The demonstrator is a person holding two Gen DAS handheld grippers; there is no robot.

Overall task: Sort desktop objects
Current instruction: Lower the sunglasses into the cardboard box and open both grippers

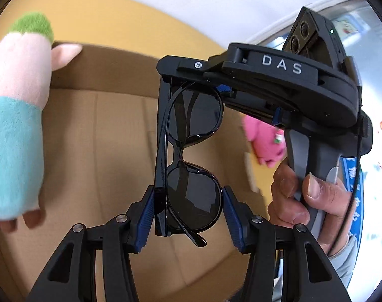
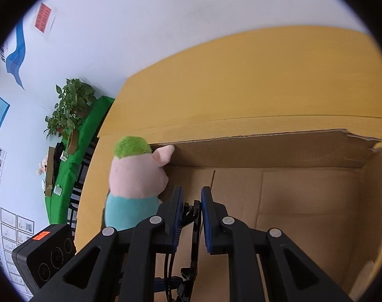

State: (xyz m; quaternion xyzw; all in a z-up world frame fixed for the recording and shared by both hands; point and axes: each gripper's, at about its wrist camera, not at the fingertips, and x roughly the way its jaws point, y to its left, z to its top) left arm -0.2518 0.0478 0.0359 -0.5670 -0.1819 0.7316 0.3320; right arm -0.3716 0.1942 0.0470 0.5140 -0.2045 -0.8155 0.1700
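Observation:
Black sunglasses (image 1: 191, 151) hang folded over an open cardboard box (image 1: 102, 65). My left gripper (image 1: 189, 216) is shut on the lower lens, a blue pad on each side. My right gripper (image 1: 188, 80), held by a hand (image 1: 299, 196), grips the upper end. In the right wrist view the sunglasses (image 2: 194, 216) show edge-on between the nearly closed pads of my right gripper (image 2: 192, 201), above the box (image 2: 266, 151). A pink plush pig with green hair and a teal top (image 1: 17, 100) leans at the box's left wall (image 2: 135, 176).
The box stands on a yellow table (image 2: 241, 75). A small pink plush (image 1: 263, 141) lies to the right of the box. A green-covered table with a potted plant (image 2: 70, 105) stands far left. A white wall rises behind.

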